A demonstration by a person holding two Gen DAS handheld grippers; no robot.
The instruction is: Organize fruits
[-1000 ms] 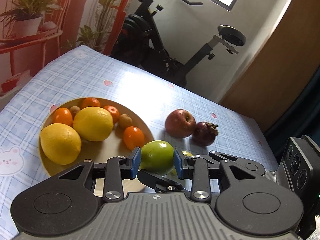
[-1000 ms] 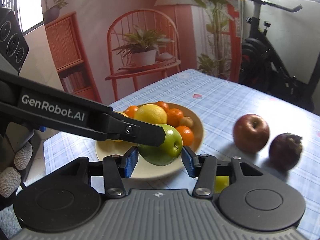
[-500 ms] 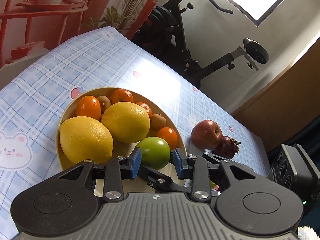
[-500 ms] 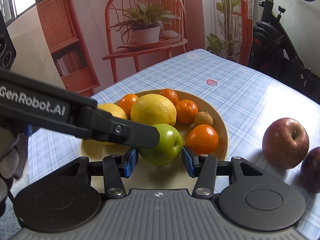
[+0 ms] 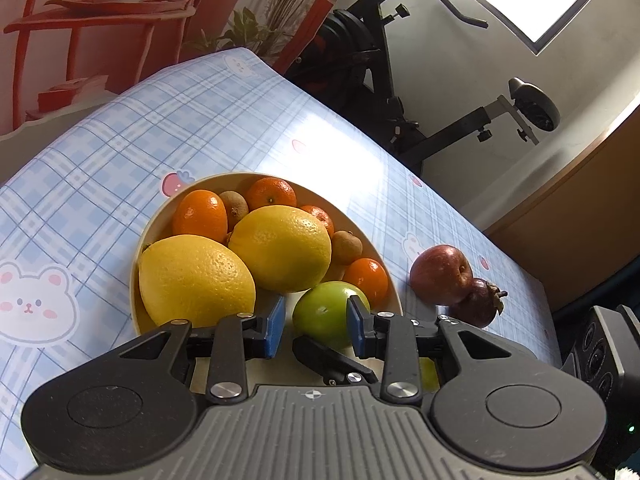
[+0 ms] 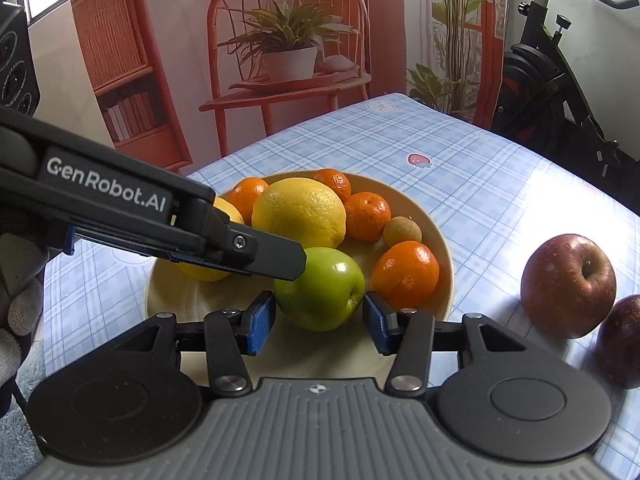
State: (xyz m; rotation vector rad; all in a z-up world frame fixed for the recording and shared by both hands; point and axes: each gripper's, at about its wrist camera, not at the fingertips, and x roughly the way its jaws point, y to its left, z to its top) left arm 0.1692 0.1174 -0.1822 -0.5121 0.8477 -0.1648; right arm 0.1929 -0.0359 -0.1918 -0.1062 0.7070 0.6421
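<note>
A green apple (image 6: 320, 288) sits between the blue pads of my right gripper (image 6: 319, 322), which is shut on it, low over the near part of the cream plate (image 6: 440, 248). The plate holds two lemons (image 5: 280, 248), several mandarins (image 6: 404, 274) and small brown fruits. My left gripper (image 5: 316, 328) comes in from the left of the right wrist view, and one of its fingertips (image 6: 280, 258) lies against the apple's upper left. In the left wrist view its pads stand narrowly apart before the apple (image 5: 324, 312), with a gap at the left pad.
A red apple (image 6: 568, 284) and a dark purple mangosteen (image 6: 620, 344) lie on the blue checked tablecloth right of the plate. A small yellow-green fruit (image 5: 429, 372) shows under the left gripper. An exercise bike (image 5: 400, 80) stands beyond the table's far edge.
Both grippers have moved with the green apple from beside the plate's right rim to over its near part. The red apple and mangosteen have slid rightward in both views.
</note>
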